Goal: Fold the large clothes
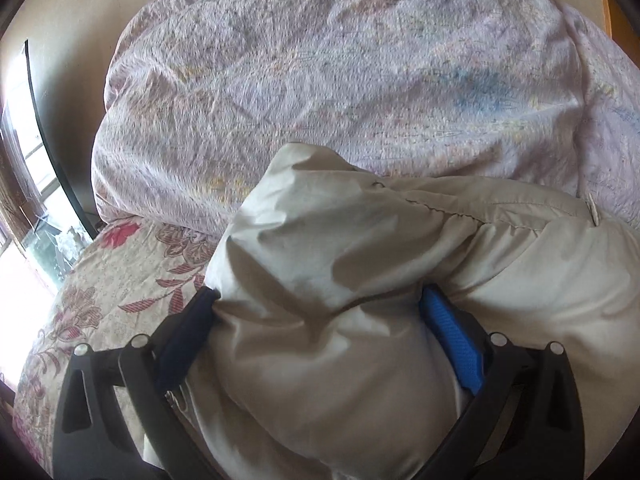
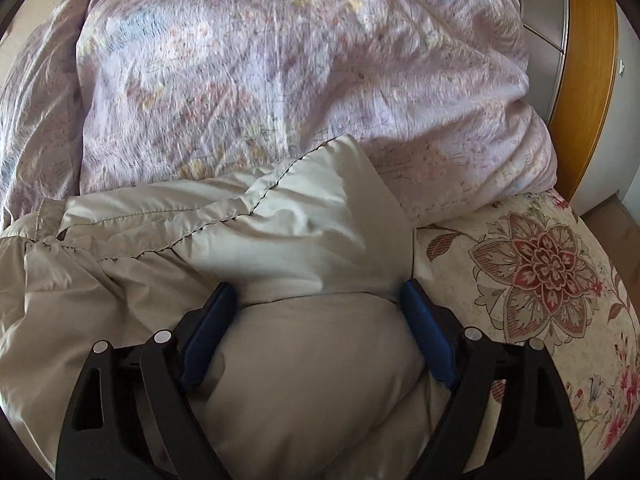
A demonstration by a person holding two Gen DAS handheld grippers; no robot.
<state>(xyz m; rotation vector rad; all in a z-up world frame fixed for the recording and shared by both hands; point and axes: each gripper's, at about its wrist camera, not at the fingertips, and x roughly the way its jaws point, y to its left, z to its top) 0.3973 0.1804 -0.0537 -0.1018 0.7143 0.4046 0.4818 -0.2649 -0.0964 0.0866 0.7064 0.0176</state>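
Both the left tool [image 1: 320,312] and right tool [image 2: 320,304] clench wide on the puffy beige down jacket [image 1: 360,260] at lower centre on the floral bed [image 2: 540,280]; it looks light, soft and slippery, best held along stitched seams

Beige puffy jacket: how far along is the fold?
Done: little shows as finished; the beige puffy quilted jacket lies bunched and creased on the floral bedspread, with no flat fold visible. In hand: the left hand-held gripper and right hand-held gripper each clamp a thick wad of it. Left: lay it flat, fold, square up. The lilac patterned duvet crowds the space behind.
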